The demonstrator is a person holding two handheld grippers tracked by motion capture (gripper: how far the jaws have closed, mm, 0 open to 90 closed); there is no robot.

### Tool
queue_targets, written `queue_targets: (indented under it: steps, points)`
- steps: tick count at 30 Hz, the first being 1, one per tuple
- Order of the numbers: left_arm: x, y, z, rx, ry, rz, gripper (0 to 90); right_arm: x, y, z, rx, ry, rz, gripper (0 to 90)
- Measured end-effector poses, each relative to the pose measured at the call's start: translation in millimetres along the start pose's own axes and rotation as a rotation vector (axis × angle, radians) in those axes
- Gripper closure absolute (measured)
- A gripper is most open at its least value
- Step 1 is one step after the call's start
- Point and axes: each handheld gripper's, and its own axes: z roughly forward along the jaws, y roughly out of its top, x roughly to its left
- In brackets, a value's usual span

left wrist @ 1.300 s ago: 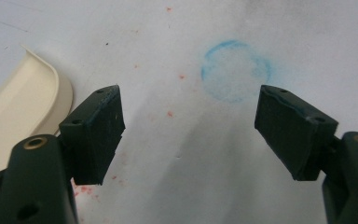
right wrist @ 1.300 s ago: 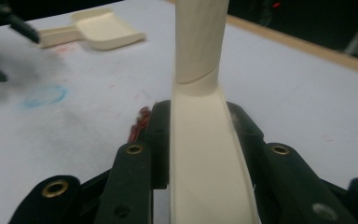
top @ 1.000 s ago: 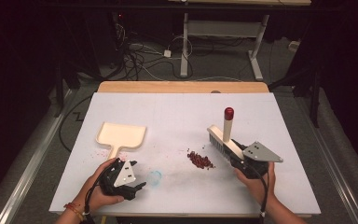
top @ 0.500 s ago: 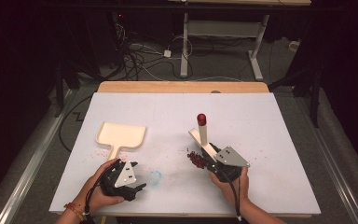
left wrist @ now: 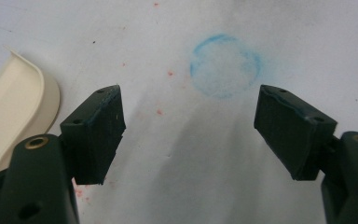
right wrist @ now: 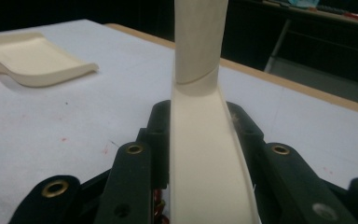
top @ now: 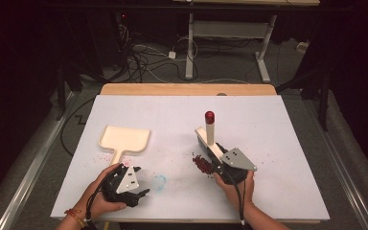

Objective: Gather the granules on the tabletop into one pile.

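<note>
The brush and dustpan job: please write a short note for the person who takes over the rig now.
Right tool: shut on the brush, handle upright, head on the table beside the red crumbs.
Left tool: open, holding nothing, by the blue ring mark, near the dustpan handle.
Done: brush picked up, crumbs in one pile.
Left: take the dustpan, sweep the pile into it. Small red specks also lie near the dustpan.

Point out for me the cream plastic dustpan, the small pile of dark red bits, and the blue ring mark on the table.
Cream plastic dustpan [top: 124, 138]: high view, its flat scoop.
Pile of dark red bits [top: 201, 164]: high view, the pile's middle.
Blue ring mark [left wrist: 224, 66]: left gripper view, inside the ring.
</note>
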Motion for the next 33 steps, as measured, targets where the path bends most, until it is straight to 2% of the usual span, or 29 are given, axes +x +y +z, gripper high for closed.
queue_targets:
  steps: [2, 5, 6, 7, 10, 14, 16, 20, 24, 25, 29, 33]
  points:
    - [0.0, -0.2, 0.0, 0.001, 0.000, 0.000, 23.6, -6.8, 3.1, -4.4, -0.014, 0.000, -0.016, 67.5]
    - [-0.1, -0.4, -0.3, 0.000, 0.000, -0.001, 23.6, -21.4, 7.6, -16.3, -0.017, 0.063, -0.015, 67.5]
    - [-0.2, -0.5, -0.3, 0.001, -0.001, -0.002, 23.6, -27.7, 8.8, -21.5, -0.014, 0.118, -0.014, 67.5]
    - [-0.2, -0.6, -0.2, 0.002, -0.001, -0.002, 23.6, -34.7, 10.0, -29.5, -0.007, 0.142, -0.039, 67.5]
    - [-0.3, -0.5, 0.5, 0.005, -0.002, -0.006, 23.6, -50.3, 9.9, -49.7, 0.003, 0.187, -0.054, 67.5]
    - [-1.1, 0.9, 1.6, 0.012, -0.005, 0.001, 23.6, -69.4, 1.2, -77.1, 0.013, 0.222, -0.034, 67.5]
    - [-1.3, 1.8, 2.2, 0.012, -0.005, 0.003, 23.6, -77.1, -4.7, -84.6, 0.024, 0.262, -0.020, 67.5]
    - [-1.2, 2.5, 1.9, 0.007, 0.004, 0.006, 23.6, -87.4, -10.2, -93.3, 0.071, 0.290, -0.024, 67.4]
    - [1.2, 1.2, 0.9, 0.002, 0.011, -0.004, 23.6, -96.5, -7.1, -103.7, 0.104, 0.365, 0.037, 67.4]
    - [1.3, 1.1, 0.7, 0.002, 0.012, -0.004, 23.6, -98.5, -5.8, -105.7, 0.123, 0.391, 0.044, 67.3]
    - [0.5, 1.6, -0.4, -0.003, 0.016, -0.001, 23.6, -109.7, -4.3, -103.1, 0.262, 0.528, 0.101, 67.1]
    - [1.8, 2.9, -0.7, -0.009, 0.017, -0.003, 23.6, -125.2, -9.0, -86.8, 0.369, 0.564, 0.164, 66.2]
